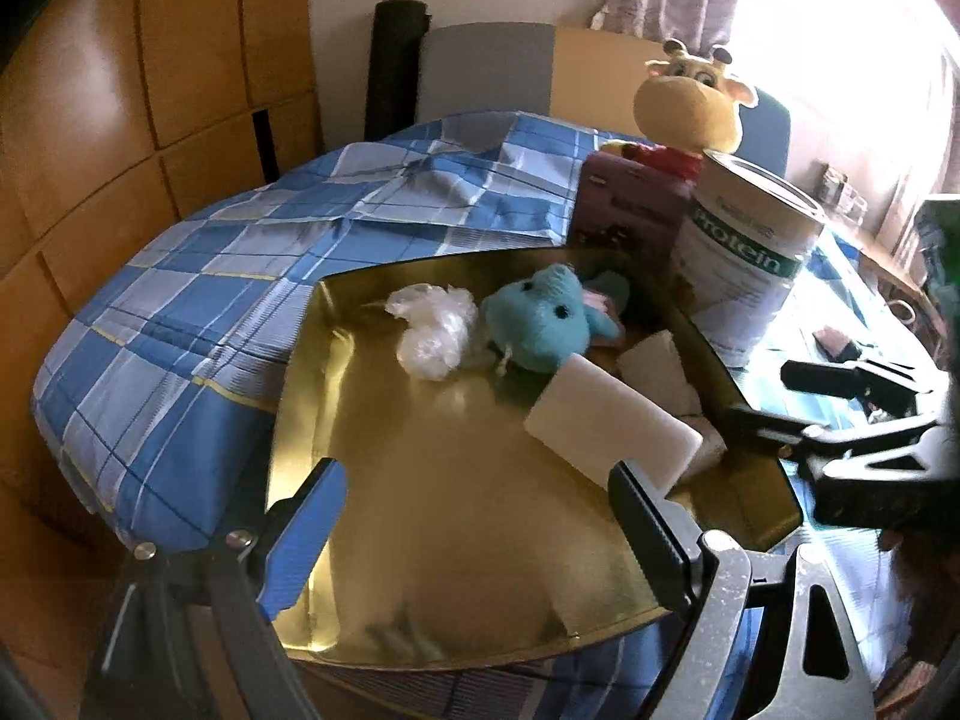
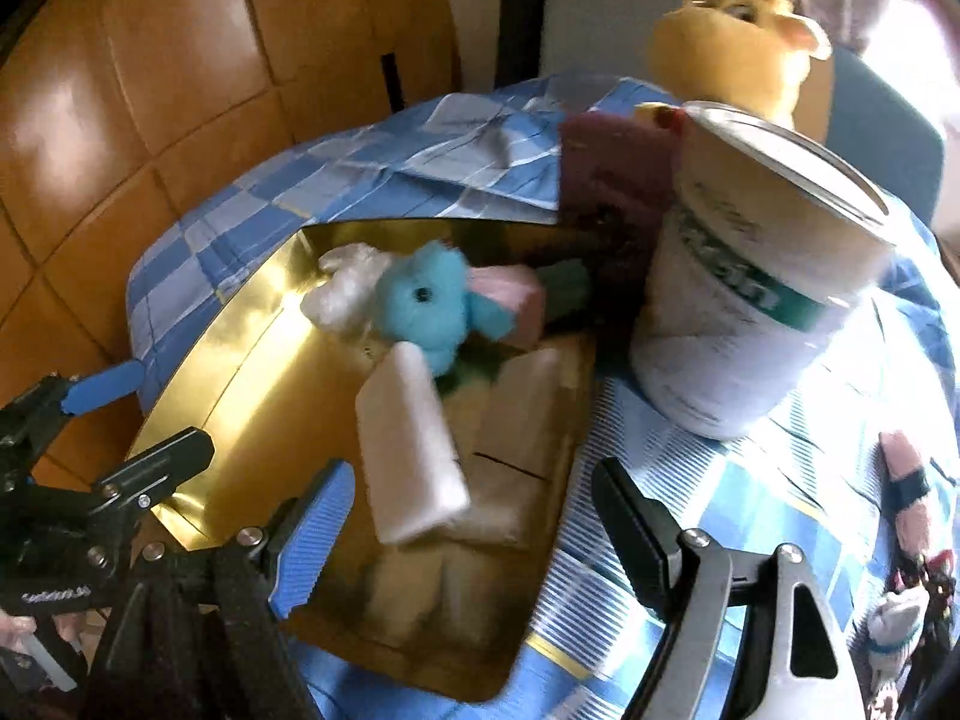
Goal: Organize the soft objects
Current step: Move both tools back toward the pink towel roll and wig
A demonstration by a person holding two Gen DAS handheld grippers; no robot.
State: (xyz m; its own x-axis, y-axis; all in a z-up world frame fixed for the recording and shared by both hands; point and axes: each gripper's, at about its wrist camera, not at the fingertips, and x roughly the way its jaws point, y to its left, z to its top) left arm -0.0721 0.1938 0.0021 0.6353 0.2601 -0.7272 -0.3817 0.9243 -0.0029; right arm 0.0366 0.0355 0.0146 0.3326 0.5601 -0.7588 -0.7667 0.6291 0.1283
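Note:
A gold tray (image 1: 456,528) (image 2: 252,348) lies on a blue checked cloth. It holds a crumpled clear plastic bag (image 1: 435,324) (image 2: 345,294), a blue plush elephant (image 1: 549,315) (image 2: 429,309), a pink sponge (image 2: 510,300) and a green sponge (image 2: 564,285). A white foam block (image 1: 612,429) (image 2: 414,456) leans tilted near the tray's right side, with a second white block (image 1: 654,369) (image 2: 537,372) behind it. My right gripper (image 2: 474,540) (image 1: 792,402) is open just behind the leaning block, and its pads do not touch it. My left gripper (image 1: 480,534) (image 2: 135,420) hangs open over the tray's near part, with nothing between its fingers.
A tall white protein can (image 1: 750,258) (image 2: 744,300) and a purple box (image 1: 630,210) (image 2: 612,180) stand right of the tray. A yellow giraffe plush (image 1: 690,102) (image 2: 738,30) sits behind them. A pink doll (image 2: 906,480) lies at the far right. Wooden panelling is on the left.

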